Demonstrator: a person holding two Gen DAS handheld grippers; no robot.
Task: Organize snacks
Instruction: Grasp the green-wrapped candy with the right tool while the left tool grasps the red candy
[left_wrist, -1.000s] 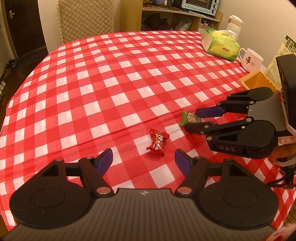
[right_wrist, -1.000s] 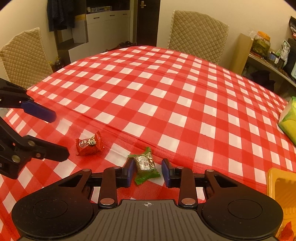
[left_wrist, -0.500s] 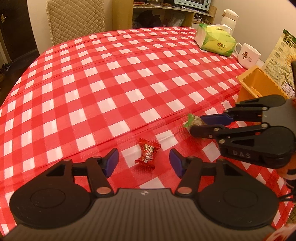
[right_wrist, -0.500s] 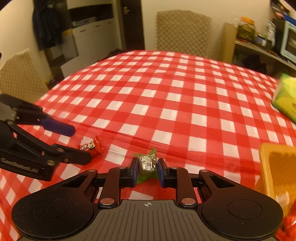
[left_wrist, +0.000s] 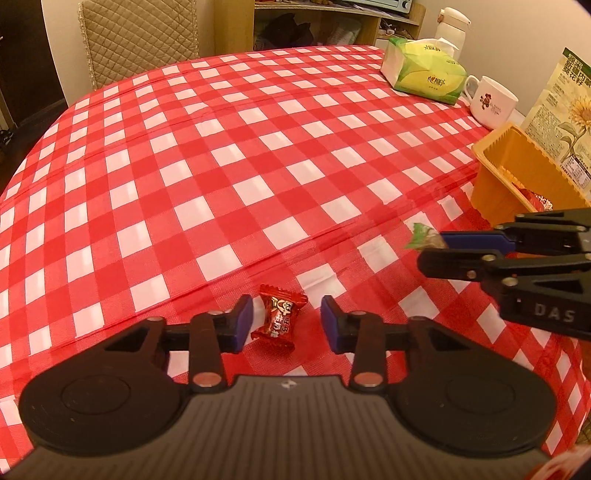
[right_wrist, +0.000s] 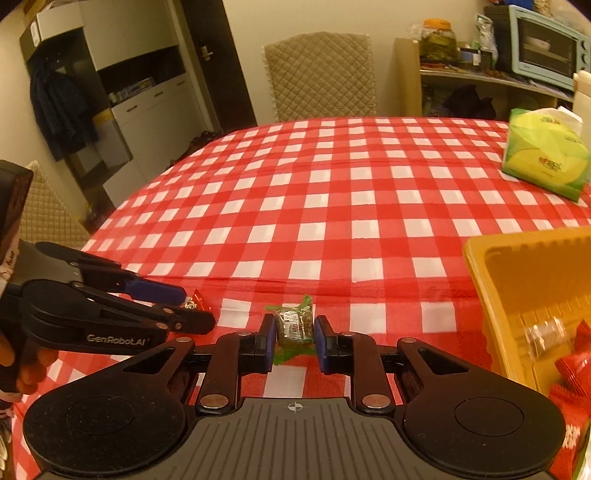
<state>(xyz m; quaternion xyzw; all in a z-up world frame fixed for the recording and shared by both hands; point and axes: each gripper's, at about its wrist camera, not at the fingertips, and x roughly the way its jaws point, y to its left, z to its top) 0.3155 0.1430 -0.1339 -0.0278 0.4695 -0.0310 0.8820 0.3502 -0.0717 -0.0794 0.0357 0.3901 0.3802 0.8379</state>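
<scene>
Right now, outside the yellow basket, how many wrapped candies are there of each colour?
Red candy: 1, lying on the tablecloth between the fingers of the open left gripper.
Green candy: 1, pinched in the right gripper.
Total: 2. More wrappers lie inside the yellow basket, too blurred to count.

The right gripper (right_wrist: 294, 338) has clamped the green candy (right_wrist: 294, 325); the left gripper (left_wrist: 286, 323) now straddles the red candy (left_wrist: 279, 317).

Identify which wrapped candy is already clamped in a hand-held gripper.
The green-wrapped candy, pinched by the right hand-held gripper. The red candy lies loose between the left one's open fingers.
</scene>
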